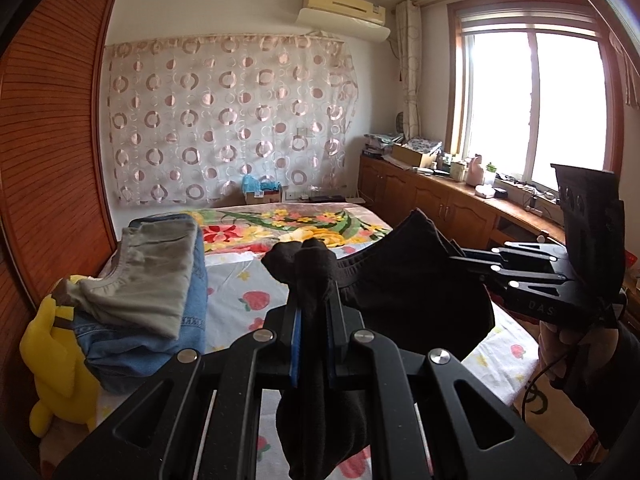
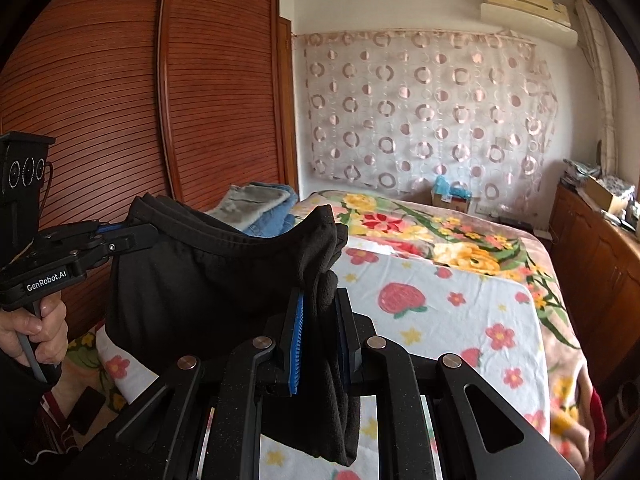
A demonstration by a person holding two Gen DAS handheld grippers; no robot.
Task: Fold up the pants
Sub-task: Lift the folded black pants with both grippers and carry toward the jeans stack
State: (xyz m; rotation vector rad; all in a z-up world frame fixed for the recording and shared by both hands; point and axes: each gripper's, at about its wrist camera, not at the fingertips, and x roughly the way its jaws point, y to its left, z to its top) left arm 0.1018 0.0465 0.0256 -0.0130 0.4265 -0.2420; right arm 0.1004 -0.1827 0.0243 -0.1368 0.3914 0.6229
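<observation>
A: Item 1, black soft-fabric pants [image 1: 400,280]: recorded as held up off the strawberry-print white bed sheet [image 1: 240,280], the waistband stretched between 2 hand-held grippers.

B: Gripper states entered?

A: Left black two-finger gripper [image 1: 314,276]: clamped on 1 end of the waistband. Right black two-finger gripper [image 2: 320,292]: likewise closed on the other end, cloth bunched between its blue pads [image 2: 297,344].

B: Step logged?

A: Judged as the lift-and-spread before folding. The next move was judged to call for lowering the pants flat onto the sheet, both grips kept even so the legs align.

B: Counts?

A: 1 pair of pants in hand; 1 stack of folded grey and blue-denim garments [image 1: 160,280] at the bedside; 1 yellow plush toy [image 1: 60,360]; 1 floral blanket [image 1: 300,228]; 1 louvred wooden wardrobe [image 2: 160,100]; 1 hand [image 2: 36,332] seen on the left gripper's handle.
</observation>
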